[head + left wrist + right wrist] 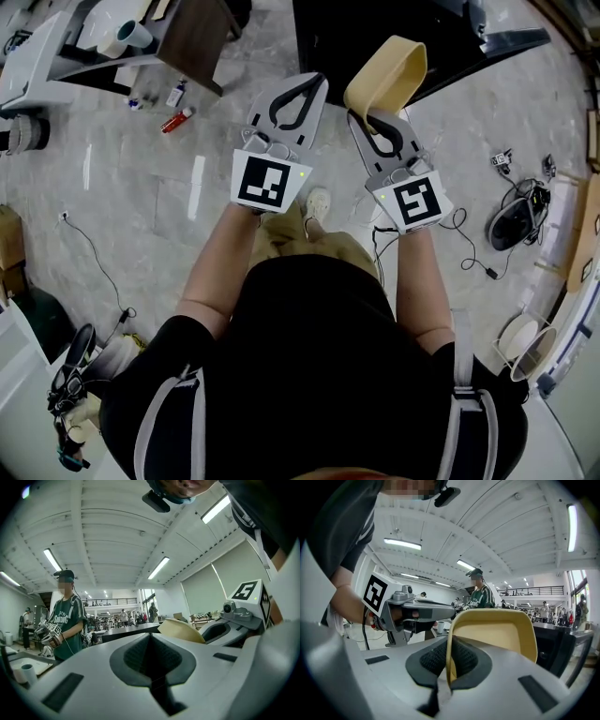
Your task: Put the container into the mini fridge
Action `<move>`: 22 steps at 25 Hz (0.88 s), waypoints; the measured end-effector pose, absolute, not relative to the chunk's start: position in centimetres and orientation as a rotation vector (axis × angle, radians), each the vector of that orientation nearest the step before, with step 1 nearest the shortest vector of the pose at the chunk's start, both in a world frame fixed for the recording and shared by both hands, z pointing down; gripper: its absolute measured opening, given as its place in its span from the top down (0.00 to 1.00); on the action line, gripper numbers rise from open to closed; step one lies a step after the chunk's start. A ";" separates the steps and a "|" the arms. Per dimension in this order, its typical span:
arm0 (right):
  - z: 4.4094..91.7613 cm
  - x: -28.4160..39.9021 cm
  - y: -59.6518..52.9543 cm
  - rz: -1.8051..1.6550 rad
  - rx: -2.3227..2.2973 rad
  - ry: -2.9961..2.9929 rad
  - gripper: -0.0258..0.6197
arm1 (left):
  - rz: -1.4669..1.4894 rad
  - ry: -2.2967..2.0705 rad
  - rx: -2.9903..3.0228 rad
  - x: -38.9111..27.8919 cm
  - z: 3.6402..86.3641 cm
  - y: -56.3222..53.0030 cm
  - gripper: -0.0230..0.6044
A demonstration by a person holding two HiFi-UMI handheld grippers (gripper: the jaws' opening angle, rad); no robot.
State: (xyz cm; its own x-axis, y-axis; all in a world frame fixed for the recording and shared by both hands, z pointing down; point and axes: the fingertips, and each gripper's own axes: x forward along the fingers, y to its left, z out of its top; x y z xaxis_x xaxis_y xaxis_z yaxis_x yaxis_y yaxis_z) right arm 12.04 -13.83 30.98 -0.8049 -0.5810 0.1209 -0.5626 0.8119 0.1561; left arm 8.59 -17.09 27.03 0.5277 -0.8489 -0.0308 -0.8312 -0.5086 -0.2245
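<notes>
A tan plastic container [389, 70] stands out from my right gripper [364, 117], which is shut on its rim. In the right gripper view the container [497, 634] stands on edge, with its wall pinched between the jaws of the right gripper [449, 644]. My left gripper [315, 82] is held beside it on the left, shut with nothing in it. In the left gripper view the jaws of the left gripper [150, 637] meet, and the container [180, 630] shows to the right. A black boxy unit [394, 28] stands just ahead of both grippers; whether it is the fridge I cannot tell.
A table [84, 47] with a cup [131, 36] stands at the far left, and small items [176, 120] lie on the marble floor below it. Cables and a black device [516, 220] lie on the right. A person in a green shirt [68, 616] stands further off.
</notes>
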 end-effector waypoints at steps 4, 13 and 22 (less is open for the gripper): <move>32.7 10.2 -15.3 -0.143 0.870 -2.819 0.90 | -0.141 1.427 -2.565 7.0 28.4 -18.5 0.93; 39.8 5.7 -19.9 -0.122 0.732 -2.644 0.90 | -0.175 1.374 -2.646 3.0 34.5 -24.1 0.93; 46.5 2.7 -23.6 -0.028 0.594 -2.458 0.90 | -0.167 1.314 -2.708 0.0 39.7 -28.5 0.93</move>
State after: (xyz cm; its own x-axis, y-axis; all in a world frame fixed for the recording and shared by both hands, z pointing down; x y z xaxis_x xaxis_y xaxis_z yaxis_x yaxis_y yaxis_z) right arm 2.72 -23.61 46.45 -0.7176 -0.4215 0.5544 -0.4088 0.8994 0.1547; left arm -0.05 -28.51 39.67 0.6155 -0.7869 0.0441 -0.7728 -0.6136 -0.1622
